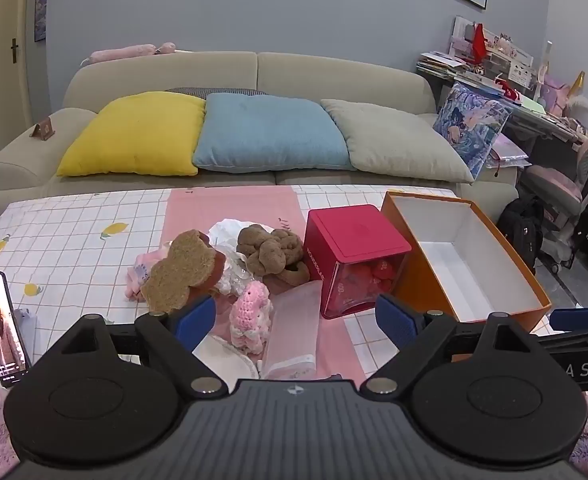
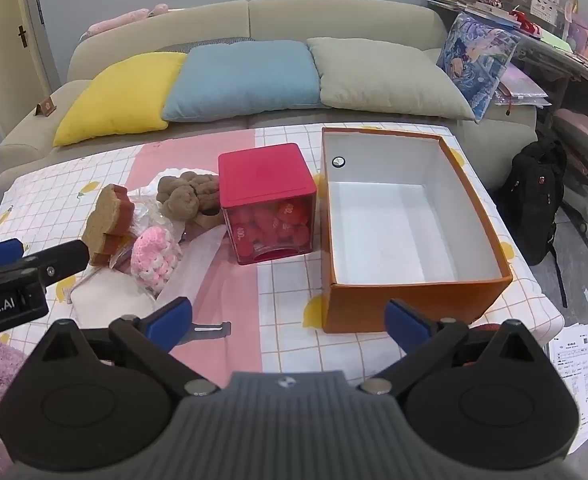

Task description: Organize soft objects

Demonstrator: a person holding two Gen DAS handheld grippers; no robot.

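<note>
A pile of soft things lies mid-table: a brown bear-shaped sponge (image 1: 180, 272) (image 2: 108, 224), a brown plush (image 1: 270, 254) (image 2: 188, 196), a pink crocheted toy (image 1: 252, 316) (image 2: 154, 258), white lace cloth (image 1: 230, 236) and a translucent pink pouch (image 1: 294, 332). An open orange box (image 1: 469, 256) (image 2: 405, 228) with a white inside stands empty at the right. My left gripper (image 1: 295, 320) is open just in front of the crocheted toy and holds nothing. My right gripper (image 2: 288, 322) is open and empty over the cloth before the box's near left corner.
A red-lidded clear cube (image 1: 353, 258) (image 2: 268, 204) holding red pieces stands between the pile and the box. A phone (image 1: 0, 328) stands at the table's left. A sofa with cushions (image 1: 270, 138) lies behind; a backpack (image 2: 533, 200) and papers (image 2: 577, 380) lie on the floor at right.
</note>
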